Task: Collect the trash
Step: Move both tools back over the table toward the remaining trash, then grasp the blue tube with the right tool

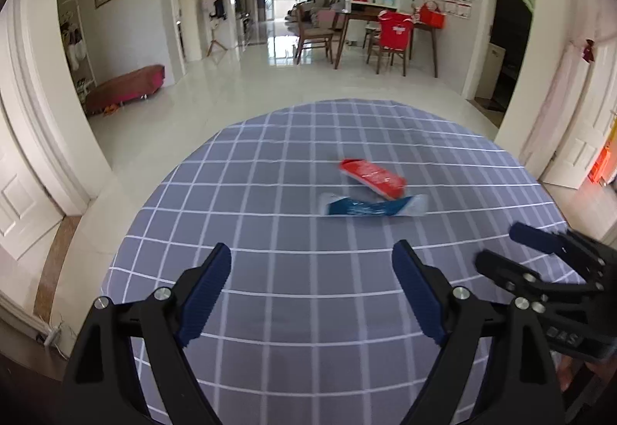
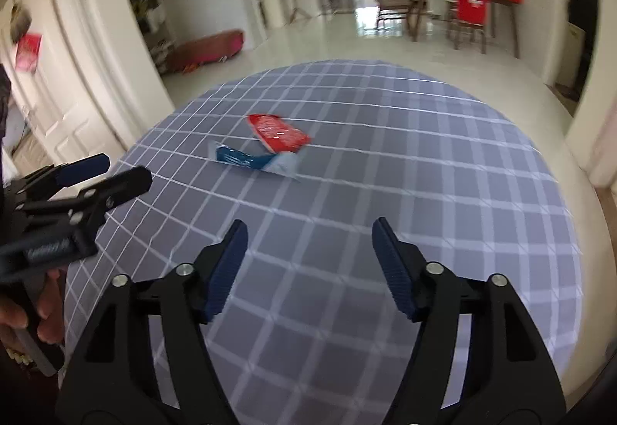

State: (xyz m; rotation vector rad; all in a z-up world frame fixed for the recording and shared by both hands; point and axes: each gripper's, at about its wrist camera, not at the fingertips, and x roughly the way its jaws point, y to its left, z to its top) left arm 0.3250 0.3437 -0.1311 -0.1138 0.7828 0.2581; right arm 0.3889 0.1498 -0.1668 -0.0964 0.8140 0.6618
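Note:
A red wrapper (image 1: 372,176) and a blue and white wrapper (image 1: 370,206) lie together on a round table with a grey checked cloth (image 1: 270,194). The red one partly overlaps the blue one. Both show in the right wrist view too, the red wrapper (image 2: 278,134) and the blue wrapper (image 2: 254,160). My left gripper (image 1: 311,257) is open and empty, short of the wrappers. My right gripper (image 2: 309,232) is open and empty, nearer than the wrappers and to their right. The right gripper also shows at the right edge of the left wrist view (image 1: 505,246), the left gripper at the left edge of the right wrist view (image 2: 123,170).
Beyond the table lies a glossy white tiled floor (image 1: 239,89). A dark red bench (image 1: 125,88) stands at the left wall. A wooden dining table (image 1: 385,20) with chairs stands at the far right. White door frames flank the table on both sides.

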